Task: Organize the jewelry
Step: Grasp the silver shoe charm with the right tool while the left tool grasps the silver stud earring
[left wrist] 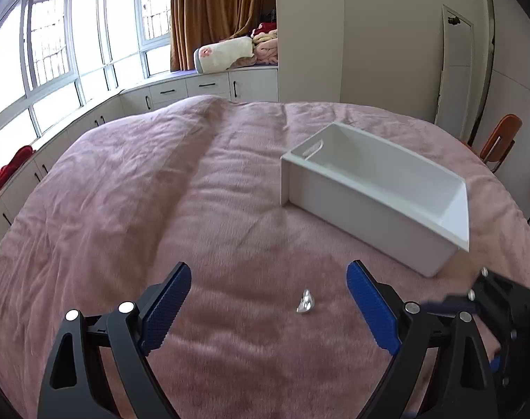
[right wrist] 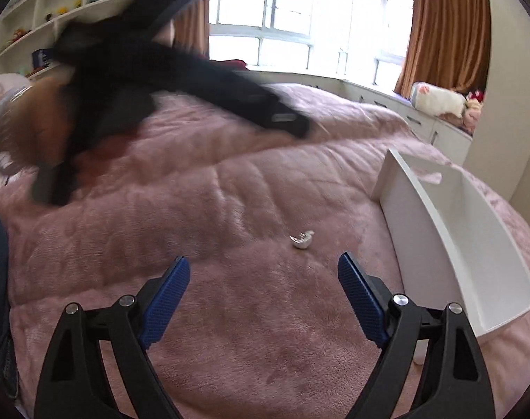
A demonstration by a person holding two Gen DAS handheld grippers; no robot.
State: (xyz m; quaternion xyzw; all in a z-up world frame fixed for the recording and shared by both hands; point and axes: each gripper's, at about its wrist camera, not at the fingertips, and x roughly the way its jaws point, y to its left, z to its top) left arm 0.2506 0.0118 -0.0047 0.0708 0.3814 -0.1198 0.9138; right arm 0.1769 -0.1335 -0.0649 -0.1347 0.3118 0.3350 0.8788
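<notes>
Small silver jewelry piece [left wrist: 306,302] [right wrist: 302,240] (shape unclear) on pink blanket [left wrist: 160,192] [right wrist: 230,192], near white bin [left wrist: 376,192] [right wrist: 457,237].

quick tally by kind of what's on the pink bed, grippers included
silver jewelry piece: 1
white bin: 1
open grippers: 2, left gripper and right gripper
total: 4

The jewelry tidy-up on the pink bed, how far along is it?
Nothing looks done yet: the white rectangular plastic bin looks empty. Nothing is in hand either; the left gripper and right gripper are both open. Left to do: the small silver jewelry piece lies loose on the pink fuzzy blanket, apart from the bin.
</notes>
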